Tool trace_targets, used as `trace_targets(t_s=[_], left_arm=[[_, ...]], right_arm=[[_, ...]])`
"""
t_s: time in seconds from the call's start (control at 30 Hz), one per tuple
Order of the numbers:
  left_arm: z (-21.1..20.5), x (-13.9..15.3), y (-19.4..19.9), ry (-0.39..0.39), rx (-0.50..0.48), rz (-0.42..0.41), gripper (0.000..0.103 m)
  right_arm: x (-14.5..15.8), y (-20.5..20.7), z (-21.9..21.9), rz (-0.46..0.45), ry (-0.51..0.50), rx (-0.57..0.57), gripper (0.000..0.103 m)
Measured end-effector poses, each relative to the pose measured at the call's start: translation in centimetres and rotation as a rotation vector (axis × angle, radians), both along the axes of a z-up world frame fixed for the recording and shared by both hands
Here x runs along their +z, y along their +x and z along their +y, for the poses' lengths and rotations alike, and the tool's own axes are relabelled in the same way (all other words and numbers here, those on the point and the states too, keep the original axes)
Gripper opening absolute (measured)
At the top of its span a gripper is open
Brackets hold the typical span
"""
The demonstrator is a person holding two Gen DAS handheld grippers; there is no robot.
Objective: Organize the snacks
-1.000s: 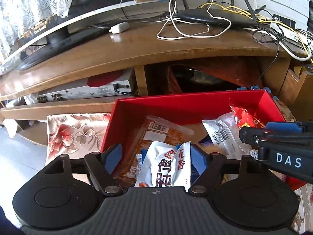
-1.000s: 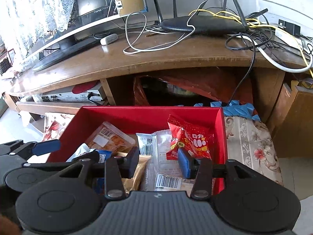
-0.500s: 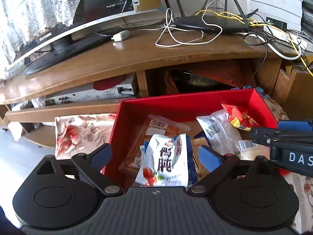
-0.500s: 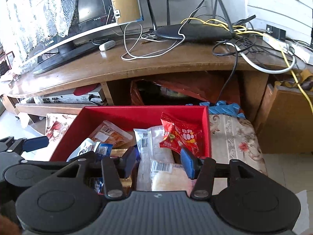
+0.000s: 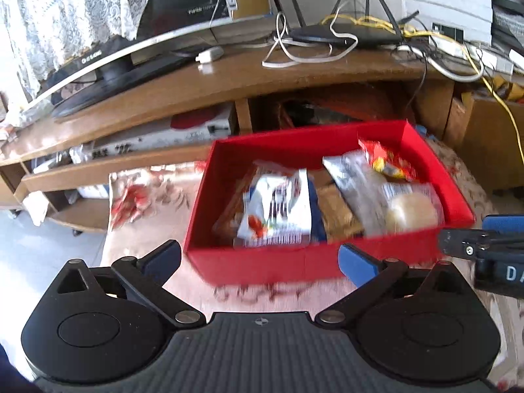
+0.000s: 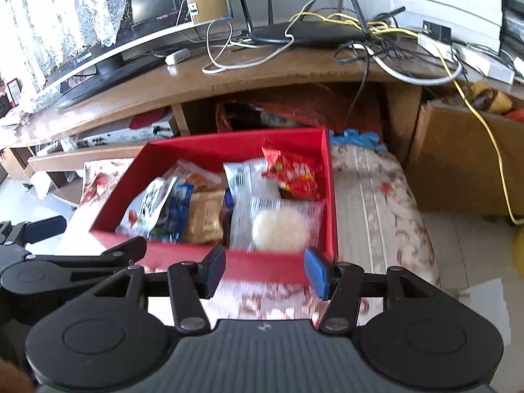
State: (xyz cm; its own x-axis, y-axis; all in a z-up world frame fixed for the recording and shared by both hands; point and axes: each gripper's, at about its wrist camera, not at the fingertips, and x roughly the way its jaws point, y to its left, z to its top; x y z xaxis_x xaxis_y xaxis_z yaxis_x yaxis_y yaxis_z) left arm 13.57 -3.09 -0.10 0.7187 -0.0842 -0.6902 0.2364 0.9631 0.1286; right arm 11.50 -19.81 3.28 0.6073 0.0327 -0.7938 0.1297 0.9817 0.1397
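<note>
Both tools have pulled back from the red box (image 5: 314, 263) on the floral cloth, the left tool (image 5: 258, 258) and right tool (image 6: 265, 271) now spread and empty, leaving the white snack packet (image 5: 278, 209) inside, apparently placed.

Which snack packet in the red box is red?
The red packet at the red box's far right corner; the white packet and the brown one lie further left.
</note>
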Motion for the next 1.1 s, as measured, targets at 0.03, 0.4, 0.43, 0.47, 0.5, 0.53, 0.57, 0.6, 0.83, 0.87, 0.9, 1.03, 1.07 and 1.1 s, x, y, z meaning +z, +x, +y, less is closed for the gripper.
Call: trace_targets(t_s=[0.03, 0.4, 0.43, 0.47, 0.5, 0.53, 0.57, 0.6, 0.83, 0.87, 0.9, 1.03, 1.07, 1.1], left_arm=[[0.0, -0.2, -0.3, 0.006, 0.002, 0.011, 0.103], [0.3, -1.6, -4.8, 0.058, -0.019, 0.060, 0.103], [0.5, -1.6, -5.0, 0.038, -0.019, 0.072, 0.103], [0.7, -1.6, -5.2, 0.019, -0.018, 0.084, 0.103], [0.8, -1.7, -5.4, 0.009, -0.016, 0.091, 0.103], [0.9, -1.7, -5.7, 0.005, -0.015, 0.092, 0.103], [0.9, -1.7, -5.9, 0.007, -0.013, 0.092, 0.103], [1.0, -1.7, -6.2, 0.005, -0.012, 0.093, 0.103], [1.4, -1.7, -7.7, -0.035, -0.023, 0.109, 0.103], [1.4, -1.7, -7.9, -0.036, -0.023, 0.109, 0.103], [1.5, -1.7, -8.1, -0.037, -0.023, 0.110, 0.103], [1.7, -1.6, -8.9, -0.042, -0.022, 0.105, 0.103], [1.7, -1.6, -9.1, -0.045, -0.021, 0.103, 0.102], [1.8, -1.5, -9.3, -0.049, -0.021, 0.101, 0.102]], right_arm=[[-0.1, -0.6, 0.2, 0.007, -0.001, 0.003, 0.058], [-1.5, -5.5, 0.7, 0.081, 0.006, -0.014, 0.058], [-1.4, -5.8, 0.8, 0.081, 0.008, -0.014, 0.058], [-1.4, -6.2, 0.9, 0.082, 0.009, -0.013, 0.058], [-1.3, -6.5, 1.0, 0.082, 0.010, -0.011, 0.058], [-1.3, -6.8, 1.2, 0.083, 0.010, -0.008, 0.058], [-1.3, -7.1, 1.3, 0.085, 0.008, -0.006, 0.058], [-1.3, -7.4, 1.4, 0.088, 0.007, -0.005, 0.058], [-1.5, -8.8, 1.7, 0.098, 0.012, -0.007, 0.058], [-1.4, -9.0, 1.8, 0.097, 0.015, -0.007, 0.058], [-1.4, -9.2, 1.8, 0.097, 0.015, -0.007, 0.058], [-1.3, -9.9, 1.9, 0.093, 0.022, -0.007, 0.058], [-1.2, -10.1, 1.9, 0.091, 0.024, -0.007, 0.058], [-1.1, -10.3, 1.9, 0.089, 0.025, -0.007, 0.058]])
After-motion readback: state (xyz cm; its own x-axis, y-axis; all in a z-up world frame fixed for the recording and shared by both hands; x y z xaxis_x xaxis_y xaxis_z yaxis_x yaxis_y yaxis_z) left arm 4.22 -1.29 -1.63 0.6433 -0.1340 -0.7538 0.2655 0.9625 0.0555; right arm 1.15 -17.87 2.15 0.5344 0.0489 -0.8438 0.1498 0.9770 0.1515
